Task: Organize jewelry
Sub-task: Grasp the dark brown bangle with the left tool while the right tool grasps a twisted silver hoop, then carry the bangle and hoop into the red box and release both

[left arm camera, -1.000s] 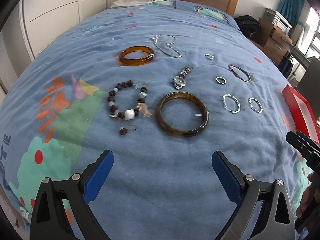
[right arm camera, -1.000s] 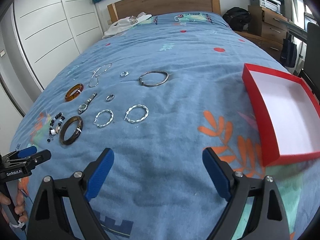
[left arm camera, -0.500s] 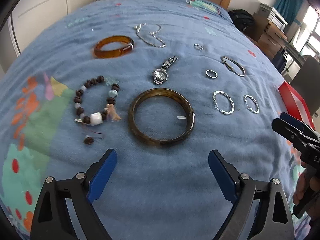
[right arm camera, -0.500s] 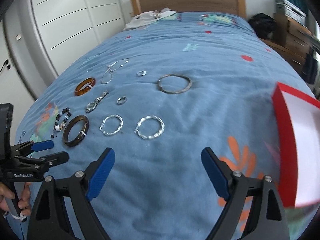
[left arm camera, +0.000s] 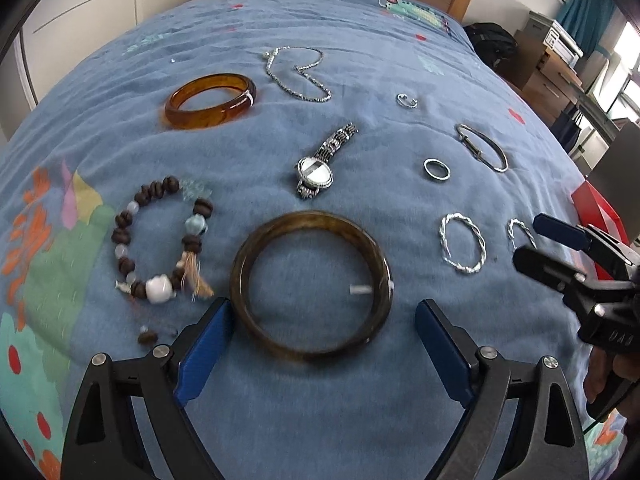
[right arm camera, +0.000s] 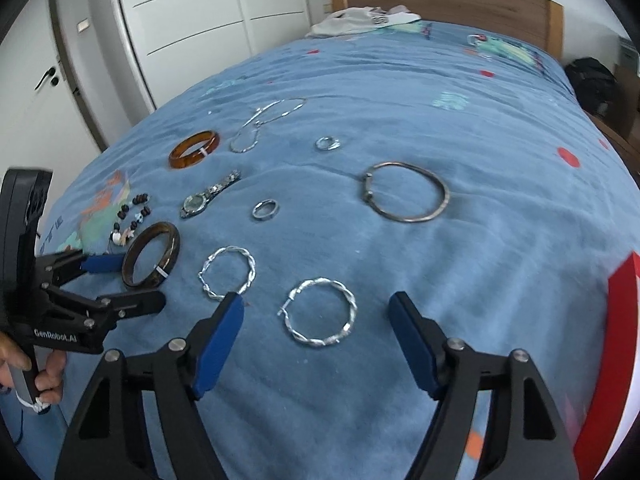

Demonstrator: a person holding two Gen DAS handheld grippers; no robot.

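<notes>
Both grippers empty with jaws apart: left gripper (left arm camera: 320, 340) straddles the dark bangle (left arm camera: 311, 286) near the bed's (right arm camera: 460, 128) front edge, right gripper (right arm camera: 316, 336) frames a twisted hoop (right arm camera: 320, 312), lined up for pickups

I count two brown bangles (left arm camera: 311, 286), two twisted silver hoops (right arm camera: 319, 317), two rings (left arm camera: 437, 169), one watch (left arm camera: 316, 174).

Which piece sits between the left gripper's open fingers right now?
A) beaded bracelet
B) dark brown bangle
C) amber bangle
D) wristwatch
B: in the left wrist view the dark brown bangle lies flat on the bedspread between the fingertips of the open left gripper, not gripped.
</notes>
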